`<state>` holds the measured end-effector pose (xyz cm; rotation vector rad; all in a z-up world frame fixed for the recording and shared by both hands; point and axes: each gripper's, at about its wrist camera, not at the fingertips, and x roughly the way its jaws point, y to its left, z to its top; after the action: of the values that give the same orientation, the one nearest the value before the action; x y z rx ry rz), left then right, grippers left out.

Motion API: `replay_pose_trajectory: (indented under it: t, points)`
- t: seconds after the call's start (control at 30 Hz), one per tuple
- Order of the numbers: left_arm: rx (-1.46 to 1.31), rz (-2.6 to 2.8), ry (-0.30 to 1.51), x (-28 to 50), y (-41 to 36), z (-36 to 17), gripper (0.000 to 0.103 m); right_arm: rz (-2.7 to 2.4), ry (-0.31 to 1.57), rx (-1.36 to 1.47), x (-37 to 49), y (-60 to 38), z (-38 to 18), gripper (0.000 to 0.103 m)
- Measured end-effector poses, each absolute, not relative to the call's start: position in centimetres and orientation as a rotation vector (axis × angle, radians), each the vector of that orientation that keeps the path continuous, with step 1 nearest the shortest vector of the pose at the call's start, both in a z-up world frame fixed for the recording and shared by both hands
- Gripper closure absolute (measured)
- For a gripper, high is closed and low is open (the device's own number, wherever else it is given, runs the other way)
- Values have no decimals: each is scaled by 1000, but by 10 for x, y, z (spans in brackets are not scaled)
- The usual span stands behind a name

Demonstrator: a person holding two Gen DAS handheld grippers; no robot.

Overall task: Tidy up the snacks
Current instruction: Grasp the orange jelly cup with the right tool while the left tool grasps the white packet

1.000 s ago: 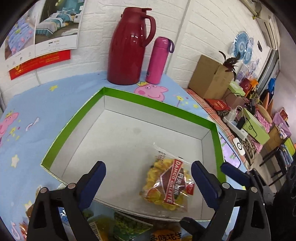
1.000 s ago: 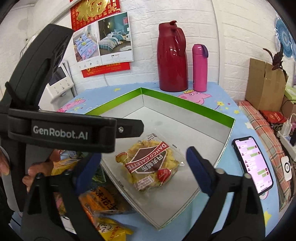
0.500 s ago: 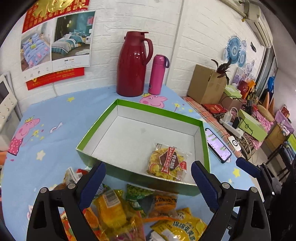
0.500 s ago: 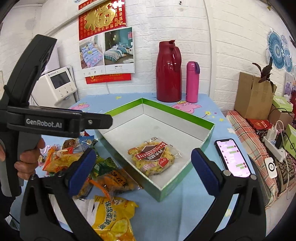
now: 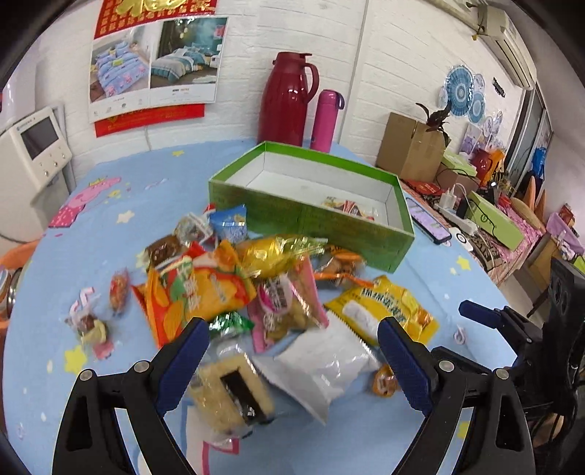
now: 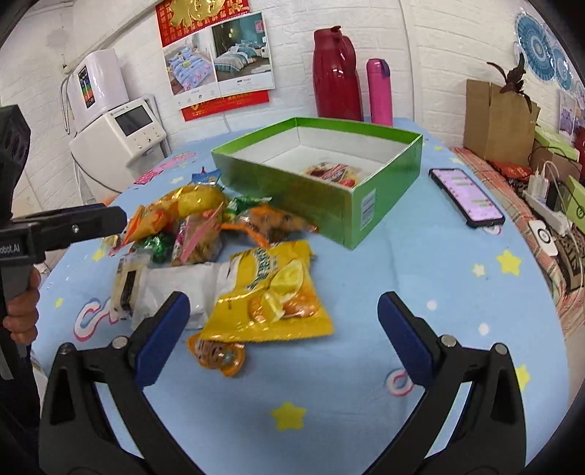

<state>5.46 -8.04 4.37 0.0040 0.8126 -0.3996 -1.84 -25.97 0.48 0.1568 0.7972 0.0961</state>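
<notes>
2 grippers hang spread wide and empty over the blue tablecloth (image 6: 420, 263): the left gripper (image 5: 292, 350) above a white packet (image 5: 321, 365), the right gripper (image 6: 281, 325) near a yellow lemon bag (image 6: 270, 292). 1 snack packet (image 6: 331, 171) lies inside the green box (image 6: 329, 208); the others are heaped just beside it.

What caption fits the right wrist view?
Open right gripper above yellow snack bag; green box holds one snack.

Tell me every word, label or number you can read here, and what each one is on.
"obot.AI": on the left gripper body, the start cut off by the picture's edge.
Gold character on the red wall poster: too blurred to read.
Print on the yellow snack bag: blurred, unreadable.
Label on the green box and the phone screen: too small.
</notes>
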Motion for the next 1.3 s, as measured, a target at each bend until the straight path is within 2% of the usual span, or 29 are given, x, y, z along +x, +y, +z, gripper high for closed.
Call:
replay_pose_trajectory:
  t: [0.23,0.37,0.53,0.6,0.63,0.67,0.73,1.3]
  points:
    - [10,-445,851,48,-69,26,8,142,873,207,-30,-242,-10,2]
    - [99,-531,883,49,-90,16,9,140,914,206,-32,-240,-19,26]
    - [169,-556,908,63,-110,6,14,169,932,165,-20,-229,-26,29]
    - [161,-564,937,70,-111,2,25,173,934,156,-13,-226,-27,32]
    - [151,-572,952,72,-110,0,29,175,940,153,-9,-225,-28,40]
    - [144,-576,965,73,-110,-2,32,180,949,152,-7,-225,-30,52]
    - [153,-578,970,70,-110,-6,34,195,966,150,-7,-226,-33,73]
    - [165,-595,1036,62,-132,-25,34,157,960,185,-27,-242,-31,75]
